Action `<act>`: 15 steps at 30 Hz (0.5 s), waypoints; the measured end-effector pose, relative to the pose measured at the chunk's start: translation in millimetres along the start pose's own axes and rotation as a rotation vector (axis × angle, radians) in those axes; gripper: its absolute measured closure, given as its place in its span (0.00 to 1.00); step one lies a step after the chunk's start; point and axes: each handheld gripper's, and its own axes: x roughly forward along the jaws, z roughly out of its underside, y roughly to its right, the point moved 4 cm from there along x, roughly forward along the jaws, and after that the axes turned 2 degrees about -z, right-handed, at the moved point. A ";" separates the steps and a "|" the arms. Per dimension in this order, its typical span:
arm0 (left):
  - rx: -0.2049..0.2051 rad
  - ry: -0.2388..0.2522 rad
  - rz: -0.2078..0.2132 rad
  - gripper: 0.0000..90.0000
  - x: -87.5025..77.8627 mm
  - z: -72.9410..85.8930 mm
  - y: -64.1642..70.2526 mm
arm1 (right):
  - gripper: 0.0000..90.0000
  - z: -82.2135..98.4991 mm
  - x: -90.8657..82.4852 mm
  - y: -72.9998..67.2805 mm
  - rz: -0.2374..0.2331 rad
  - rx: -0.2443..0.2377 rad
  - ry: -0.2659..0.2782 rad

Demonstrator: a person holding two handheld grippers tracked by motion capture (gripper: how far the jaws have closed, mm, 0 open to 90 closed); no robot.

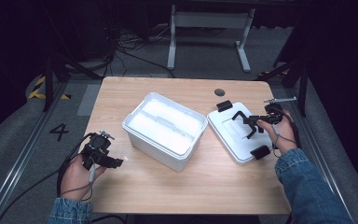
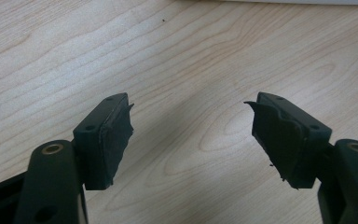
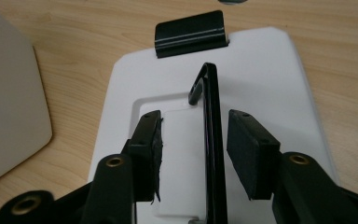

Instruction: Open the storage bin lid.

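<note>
An open white box (image 1: 165,128) stands mid-table, and its grey-white side (image 3: 9,93) fills the left of the right gripper view. Its white lid (image 1: 228,128) lies flat to the right, with a black latch (image 3: 190,33) at the far end and another latch (image 1: 260,152) at the near end. The lid's thin black handle (image 3: 213,121) stands raised. My right gripper (image 3: 193,119) is open over the lid (image 3: 270,70), one jaw on each side of the handle with a small gap on both sides. My left gripper (image 2: 191,105) is open over bare wood, holding nothing, left of the box (image 1: 114,162).
The wooden table (image 1: 205,182) has a dark round hole (image 1: 219,92) near its far edge. Beyond it stands a white table frame (image 1: 209,28) among floor cables. A floor marking "4" (image 1: 58,131) lies off the table's left side. Bare wood runs along the front.
</note>
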 end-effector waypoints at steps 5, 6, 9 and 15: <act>0.006 -0.002 -0.002 0.32 -1.6 -0.4 1.1 | 0.60 -7.0 -20.7 -9.9 0.002 -0.030 0.035; 0.008 0.003 -0.002 0.32 -1.7 -0.6 1.4 | 0.60 -7.6 -25.0 -13.0 0.001 -0.038 0.039; 0.010 0.005 -0.002 0.32 -2.5 0.3 2.5 | 0.59 -8.1 -38.3 -23.9 -0.002 -0.078 0.047; 0.007 0.011 -0.002 0.32 -5.5 1.1 3.7 | 0.56 -1.9 -63.3 -42.9 -0.020 -0.131 0.058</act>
